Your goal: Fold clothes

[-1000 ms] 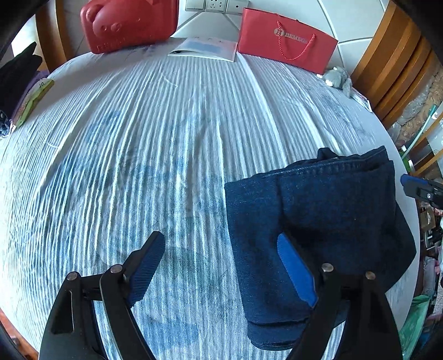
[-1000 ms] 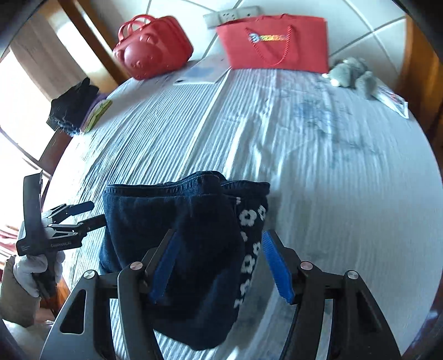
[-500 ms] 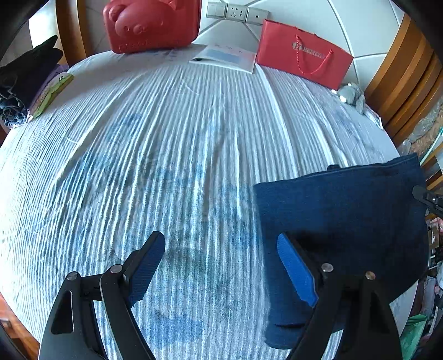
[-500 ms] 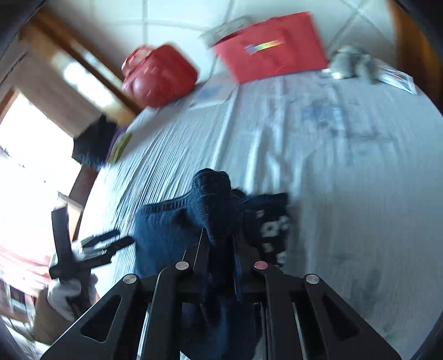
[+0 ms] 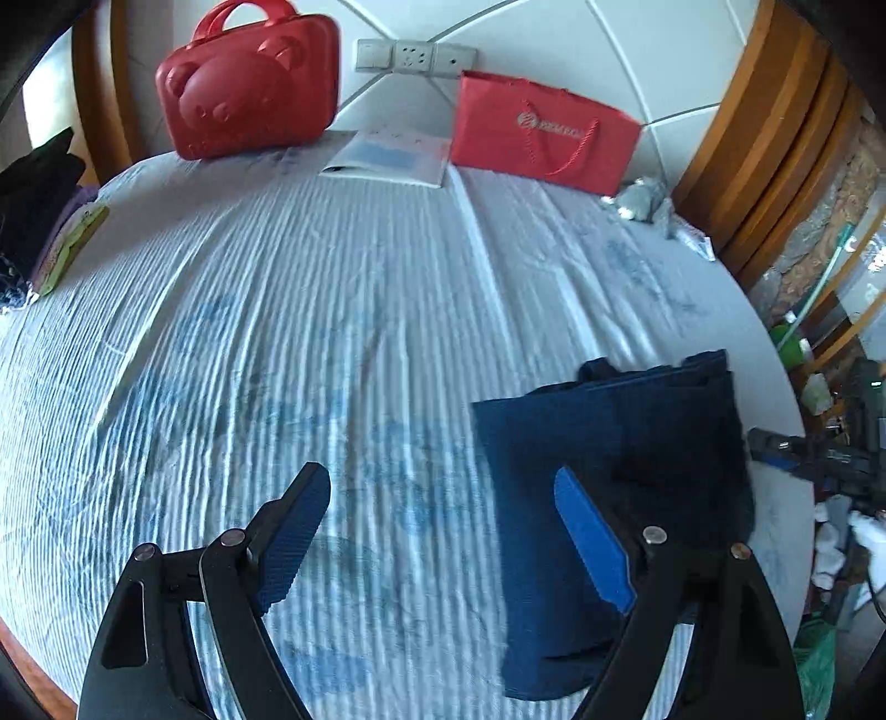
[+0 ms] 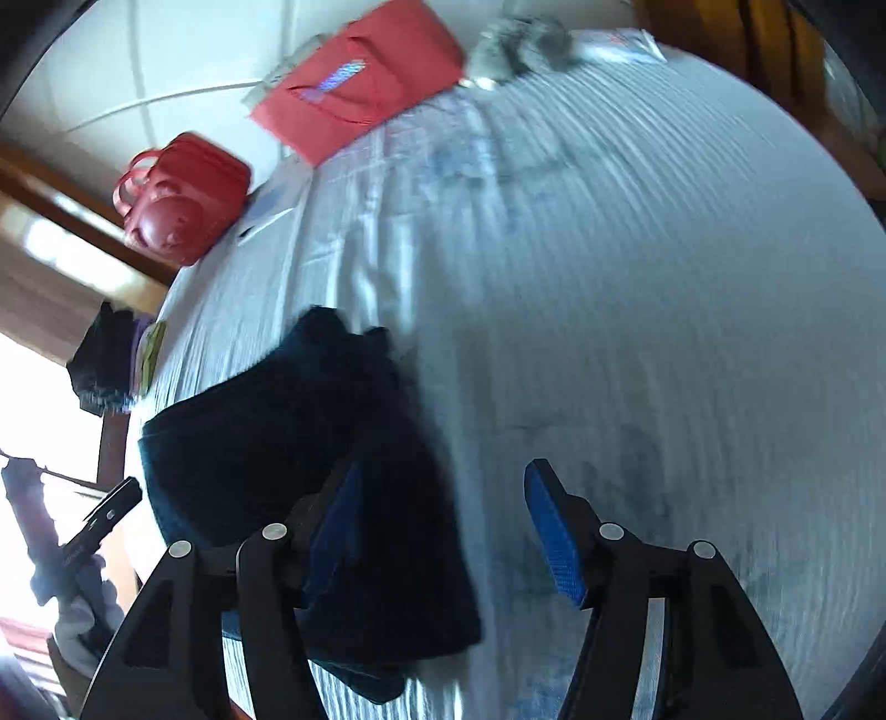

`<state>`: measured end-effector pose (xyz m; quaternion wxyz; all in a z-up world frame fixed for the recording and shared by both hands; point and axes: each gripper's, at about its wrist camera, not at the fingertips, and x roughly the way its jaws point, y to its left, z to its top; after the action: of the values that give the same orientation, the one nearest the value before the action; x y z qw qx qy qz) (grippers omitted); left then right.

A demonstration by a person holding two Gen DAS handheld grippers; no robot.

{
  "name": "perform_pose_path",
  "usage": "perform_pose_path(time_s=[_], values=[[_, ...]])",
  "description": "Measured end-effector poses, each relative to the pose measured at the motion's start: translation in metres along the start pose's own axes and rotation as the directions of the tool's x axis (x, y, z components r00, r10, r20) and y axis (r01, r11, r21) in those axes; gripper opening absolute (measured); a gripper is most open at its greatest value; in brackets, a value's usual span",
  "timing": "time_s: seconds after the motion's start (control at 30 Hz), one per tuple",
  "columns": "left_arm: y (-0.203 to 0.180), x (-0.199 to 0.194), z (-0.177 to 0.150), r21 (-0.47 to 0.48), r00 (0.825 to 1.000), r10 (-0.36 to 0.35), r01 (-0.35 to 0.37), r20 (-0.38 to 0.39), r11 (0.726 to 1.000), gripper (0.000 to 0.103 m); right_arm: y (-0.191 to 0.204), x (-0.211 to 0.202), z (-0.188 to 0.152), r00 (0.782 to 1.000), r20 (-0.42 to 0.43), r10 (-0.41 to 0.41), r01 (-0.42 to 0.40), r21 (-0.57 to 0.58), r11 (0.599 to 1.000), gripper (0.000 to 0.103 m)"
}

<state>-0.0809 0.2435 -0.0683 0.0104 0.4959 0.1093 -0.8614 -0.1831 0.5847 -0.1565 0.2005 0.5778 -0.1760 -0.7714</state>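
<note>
Blue-padded left tool [image 5: 443, 531] and right tool [image 6: 443, 526] both spread wide, empty, over folded navy garment [image 5: 609, 443].

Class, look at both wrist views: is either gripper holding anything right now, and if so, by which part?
Nothing is held. The left gripper and right gripper both stand open, and the folded dark blue garment lies on the bed.

The right wrist view is smeared by motion: the flat red paper gift bag [image 6: 360, 83] at 11 o'clock shows no legible print, and the grey soft toy [image 6: 520, 41] at 12 o'clock is shapeless. The folded dark navy garment [image 6: 310, 471] loses its near edge behind the black gripper frame. In the left wrist view, that garment's lower right corner [image 5: 554, 637] is hidden likewise, and a pile of dark clothes [image 5: 33, 194] at 9 o'clock is cut by the rim.
</note>
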Motion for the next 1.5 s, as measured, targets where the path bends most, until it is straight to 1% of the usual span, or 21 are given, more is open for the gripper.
perform_pose_path(time_s=[0.03, 0.13, 0.2, 0.3, 0.33, 0.43, 0.53, 0.6, 0.67, 0.7, 0.87, 0.93, 1.03, 1.1, 1.13, 1.17, 1.27, 1.33, 1.37, 1.43, 1.5], values=[[-0.007, 0.005, -0.001, 0.006, 0.999, -0.028, 0.028, -0.017, 1.0, 0.085, -0.002, 0.005, -0.004, 0.999, -0.033, 0.036, -0.035, 0.026, 0.999, 0.062], [-0.026, 0.023, -0.009, 0.038, 0.996, -0.062, 0.065, -0.061, 0.997, 0.085, -0.005, 0.021, -0.017, 0.981, -0.127, 0.144, -0.131, 0.106, 0.986, 0.05], [-0.031, 0.036, -0.008, 0.057, 0.998, -0.03, 0.033, -0.062, 0.998, 0.085, 0.001, 0.022, -0.034, 0.971, -0.178, 0.162, -0.138, 0.138, 0.981, 0.047], [-0.025, 0.059, 0.004, 0.114, 0.997, 0.058, -0.052, -0.053, 0.992, 0.103, 0.007, 0.024, -0.063, 0.95, -0.233, 0.209, -0.161, 0.209, 0.964, 0.033], [-0.022, 0.067, 0.008, 0.13, 0.995, 0.08, -0.072, -0.056, 0.989, 0.103, 0.01, 0.025, -0.072, 0.942, -0.249, 0.226, -0.171, 0.224, 0.959, 0.033], [-0.012, 0.087, 0.009, 0.147, 0.989, 0.114, -0.1, -0.092, 0.984, 0.103, 0.028, 0.031, -0.094, 0.934, -0.293, 0.206, -0.16, 0.175, 0.972, 0.033], [0.001, 0.073, 0.003, 0.106, 0.995, 0.054, -0.045, -0.082, 0.993, 0.103, 0.043, 0.012, -0.094, 0.966, -0.235, 0.111, -0.1, 0.057, 0.993, 0.033], [0.008, 0.063, -0.002, 0.072, 0.997, 0.013, -0.007, -0.082, 0.997, 0.103, 0.051, -0.01, -0.085, 0.985, -0.162, 0.052, -0.056, -0.022, 0.998, 0.037], [0.013, 0.055, -0.007, 0.048, 0.997, -0.012, 0.015, -0.079, 0.999, 0.103, 0.057, -0.031, -0.074, 0.996, -0.089, -0.006, -0.003, -0.097, 0.995, 0.066], [0.014, 0.051, -0.009, 0.04, 0.997, -0.019, 0.022, -0.076, 0.999, 0.103, 0.058, -0.037, -0.068, 0.998, -0.061, -0.013, 0.005, -0.115, 0.993, 0.071], [0.021, 0.051, -0.014, 0.019, 0.996, -0.011, 0.012, -0.084, 1.0, 0.103, 0.046, -0.026, -0.022, 0.999, -0.006, 0.048, -0.048, -0.058, 0.997, 0.073], [0.023, 0.054, -0.014, 0.014, 0.995, -0.013, 0.014, -0.094, 1.0, 0.103, 0.045, -0.007, -0.006, 0.995, -0.03, 0.092, -0.093, -0.032, 0.995, 0.073], [0.021, 0.055, -0.013, 0.015, 0.995, -0.023, 0.025, -0.097, 1.0, 0.103, 0.047, 0.018, 0.003, 0.993, -0.083, 0.079, -0.081, -0.02, 0.996, 0.073], [0.02, 0.056, -0.013, 0.016, 0.995, -0.03, 0.032, -0.098, 0.999, 0.103, 0.052, 0.031, 0.0, 0.988, -0.125, 0.091, -0.094, -0.016, 0.995, 0.065], [0.019, 0.057, -0.013, 0.016, 0.994, -0.034, 0.036, -0.099, 0.999, 0.103, 0.051, 0.035, -0.003, 0.985, -0.145, 0.098, -0.099, 0.001, 0.995, 0.045], [0.019, 0.057, -0.012, 0.016, 0.994, -0.037, 0.039, -0.1, 0.999, 0.103, 0.05, 0.039, -0.007, 0.981, -0.164, 0.105, -0.104, 0.017, 0.994, 0.036], [0.015, 0.059, -0.012, 0.016, 0.992, -0.081, 0.083, -0.1, 0.996, 0.103, 0.045, 0.041, -0.014, 0.979, -0.173, 0.107, -0.102, 0.038, 0.994, 0.032], [0.014, 0.069, -0.013, 0.018, 0.989, -0.076, 0.079, -0.125, 0.997, 0.103, 0.045, 0.042, -0.016, 0.98, -0.166, 0.112, -0.111, 0.019, 0.994, 0.037], [0.014, 0.074, -0.013, 0.015, 0.987, -0.079, 0.082, -0.137, 0.997, 0.103, 0.047, 0.045, -0.013, 0.981, -0.165, 0.105, -0.105, 0.005, 0.994, 0.051], [0.017, 0.083, -0.013, -0.01, 0.982, -0.111, 0.111, -0.152, 0.994, 0.103, 0.052, 0.051, -0.01, 0.983, -0.162, 0.082, -0.088, -0.03, 0.996, 0.067], [0.02, 0.089, -0.012, -0.035, 0.976, -0.152, 0.149, -0.154, 0.988, 0.103, 0.053, 0.056, -0.006, 0.981, -0.161, 0.109, -0.118, -0.045, 0.992, 0.067]])
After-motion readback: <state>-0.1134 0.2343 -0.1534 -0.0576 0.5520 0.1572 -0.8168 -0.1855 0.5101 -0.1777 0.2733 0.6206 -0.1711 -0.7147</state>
